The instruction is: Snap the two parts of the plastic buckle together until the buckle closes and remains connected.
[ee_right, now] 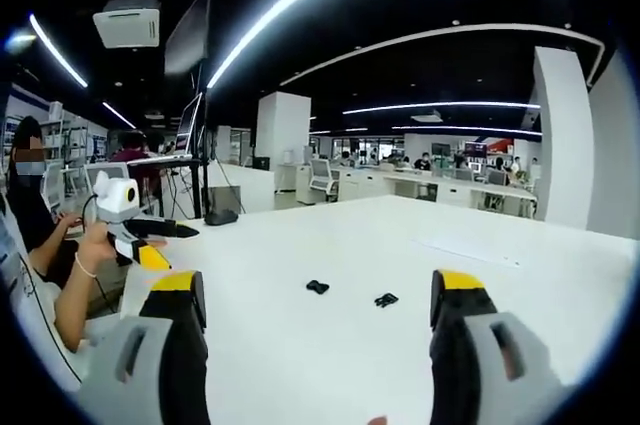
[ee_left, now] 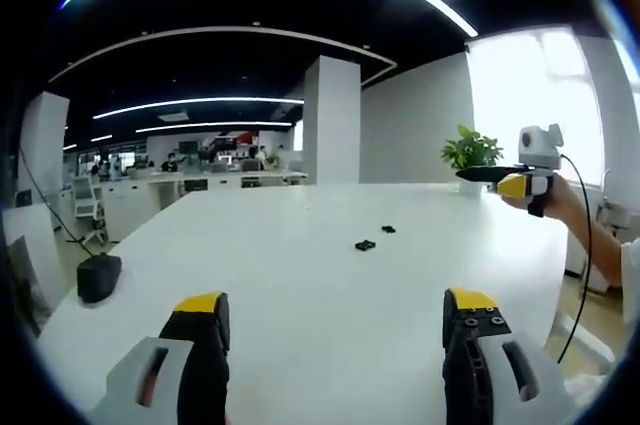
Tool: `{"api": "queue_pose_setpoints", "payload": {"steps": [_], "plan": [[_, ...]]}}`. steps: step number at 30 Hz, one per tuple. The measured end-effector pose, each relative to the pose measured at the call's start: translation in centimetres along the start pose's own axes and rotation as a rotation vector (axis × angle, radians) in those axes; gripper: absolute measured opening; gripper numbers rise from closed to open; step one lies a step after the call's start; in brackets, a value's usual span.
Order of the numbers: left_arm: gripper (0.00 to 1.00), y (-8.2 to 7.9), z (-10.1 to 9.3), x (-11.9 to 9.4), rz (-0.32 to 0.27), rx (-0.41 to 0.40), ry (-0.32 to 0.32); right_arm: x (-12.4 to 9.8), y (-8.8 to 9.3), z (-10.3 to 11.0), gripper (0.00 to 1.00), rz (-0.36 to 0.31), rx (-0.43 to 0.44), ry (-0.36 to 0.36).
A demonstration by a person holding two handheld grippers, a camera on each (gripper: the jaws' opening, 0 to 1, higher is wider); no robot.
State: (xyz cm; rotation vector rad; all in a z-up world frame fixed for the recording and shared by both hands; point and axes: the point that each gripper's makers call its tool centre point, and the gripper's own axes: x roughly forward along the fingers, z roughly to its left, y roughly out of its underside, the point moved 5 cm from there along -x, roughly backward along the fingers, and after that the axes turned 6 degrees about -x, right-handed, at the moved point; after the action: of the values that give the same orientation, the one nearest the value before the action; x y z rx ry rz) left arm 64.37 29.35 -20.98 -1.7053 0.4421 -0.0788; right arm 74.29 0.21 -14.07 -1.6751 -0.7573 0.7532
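Two small black buckle parts lie apart on the white table (ee_left: 300,295). In the left gripper view one part (ee_left: 365,245) is nearer and the other (ee_left: 388,229) sits just behind it to the right. My left gripper (ee_left: 335,310) hovers well short of them, open, nothing between its jaws. In the right gripper view the parts (ee_right: 318,287) (ee_right: 386,299) lie ahead between the wide-apart jaws of my right gripper (ee_right: 318,295), open and empty. Each gripper is held by a hand and shows in the other's view: right gripper (ee_left: 515,183), left gripper (ee_right: 150,240).
A black lump (ee_left: 98,277) rests near the table's left edge. A potted plant (ee_left: 470,152) stands at the far right corner. A screen on a pole with a black base (ee_right: 220,217) is behind the table. A seated person (ee_right: 45,235) is at the table's side.
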Motion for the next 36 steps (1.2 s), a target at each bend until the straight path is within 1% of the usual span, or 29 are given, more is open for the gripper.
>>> {"api": "queue_pose_setpoints", "payload": {"steps": [4, 10, 13, 20, 22, 26, 29, 33, 36], "plan": [[0.90, -0.4, 0.0, 0.1, -0.004, 0.006, 0.002, 0.3, 0.1, 0.1, 0.94, -0.002, -0.002, -0.012], [0.90, -1.0, -0.1, 0.7, 0.000, 0.023, 0.006, 1.2, 0.3, -0.2, 0.93, -0.010, 0.001, -0.018], [0.90, -1.2, -0.3, 1.1, 0.007, 0.032, 0.020, 1.9, 0.6, -0.7, 0.93, -0.006, 0.016, -0.029], [0.89, -1.5, -0.9, 1.2, -0.009, 0.024, 0.055, 2.8, 1.5, -0.6, 0.93, 0.018, 0.027, -0.046], [0.89, -1.5, -0.9, 1.2, -0.009, 0.021, 0.054, 3.0, 1.6, -0.6, 0.93, 0.019, 0.025, -0.051], [0.89, -1.5, -1.0, 1.4, -0.007, 0.021, 0.057, 3.9, 2.1, -1.1, 0.93, 0.017, 0.032, -0.065], [0.89, -1.5, -1.2, 1.5, -0.003, 0.028, 0.058, 4.6, 2.6, -1.6, 0.93, 0.015, 0.053, -0.076], [0.89, -1.7, -1.3, 1.8, -0.002, 0.031, 0.064, 5.6, 3.3, -2.0, 0.93, 0.024, 0.073, -0.086], [0.89, -1.9, -1.6, 2.0, 0.003, 0.041, 0.071, 6.4, 4.2, -2.5, 0.93, 0.044, 0.080, -0.077]]}}
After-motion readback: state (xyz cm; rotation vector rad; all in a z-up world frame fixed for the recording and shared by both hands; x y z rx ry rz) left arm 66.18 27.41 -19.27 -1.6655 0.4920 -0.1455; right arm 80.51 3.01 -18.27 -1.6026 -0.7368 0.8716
